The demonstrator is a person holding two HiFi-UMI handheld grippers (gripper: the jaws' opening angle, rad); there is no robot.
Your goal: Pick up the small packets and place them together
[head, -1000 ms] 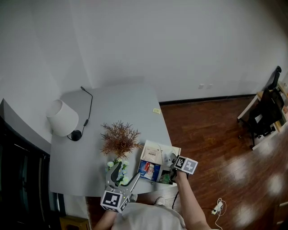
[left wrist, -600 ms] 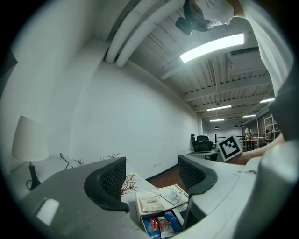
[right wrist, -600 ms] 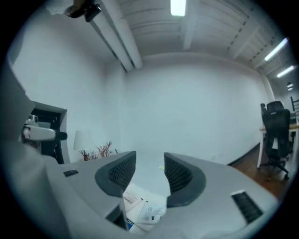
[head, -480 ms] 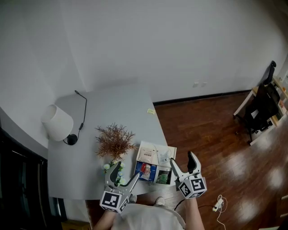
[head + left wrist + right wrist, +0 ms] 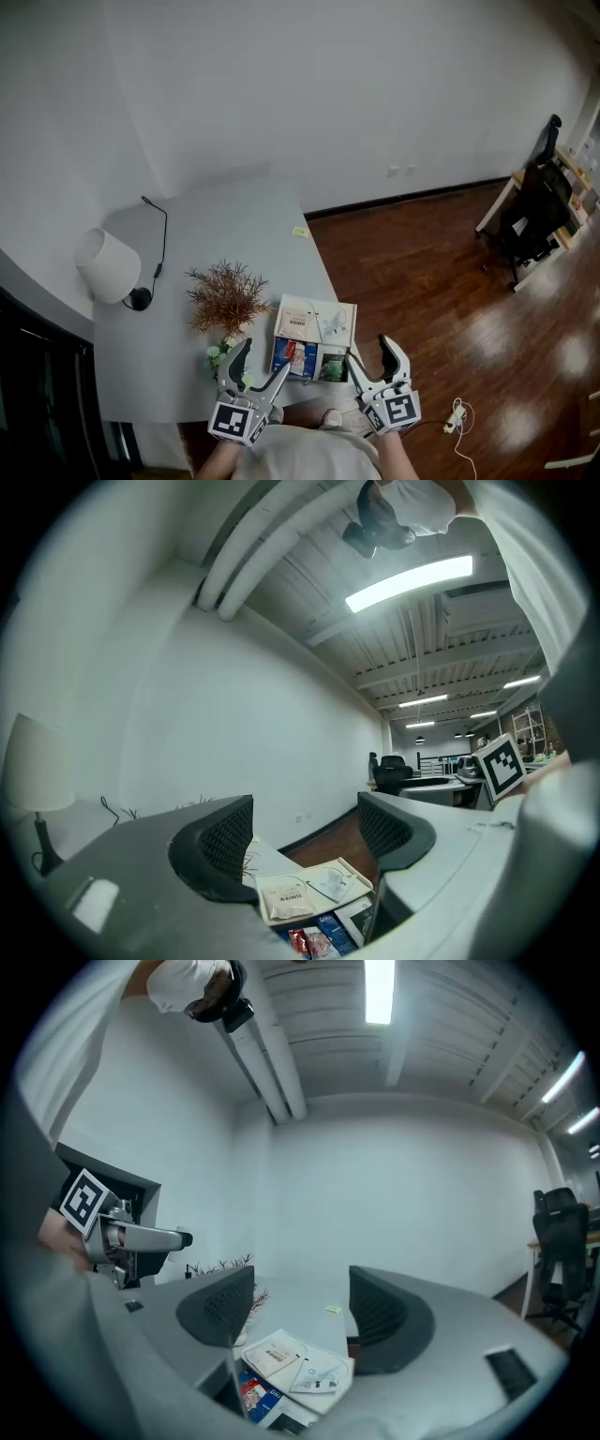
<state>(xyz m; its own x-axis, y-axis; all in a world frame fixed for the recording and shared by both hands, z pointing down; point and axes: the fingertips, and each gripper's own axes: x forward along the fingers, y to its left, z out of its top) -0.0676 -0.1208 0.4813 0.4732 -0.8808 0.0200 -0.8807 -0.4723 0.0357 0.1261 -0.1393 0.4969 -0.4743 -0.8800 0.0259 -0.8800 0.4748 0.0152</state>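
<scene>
The small packets lie bunched at the table's near edge. Two white packets (image 5: 298, 322) (image 5: 335, 325) rest on a cream card (image 5: 316, 304). In front of them lie a blue-and-red packet (image 5: 292, 357) and a dark green packet (image 5: 331, 367). My left gripper (image 5: 264, 361) hovers open just left of the bunch. My right gripper (image 5: 370, 352) is raised at the bunch's right, off the table edge; its jaws have just been opening and nothing is between them. Both gripper views look over the packets (image 5: 286, 897) (image 5: 277, 1358) through empty jaws.
A dried brown plant (image 5: 225, 298) with small white flowers stands just left of the packets, close to my left gripper. A white lamp (image 5: 100, 265) and its black cord sit at the table's far left. A yellow note (image 5: 299, 232) lies near the far edge. Wooden floor lies right.
My right gripper has lifted off the packets, pulled back toward the person and turned level, its jaws now wide. The left gripper has hardly shifted. The head view has drifted.
</scene>
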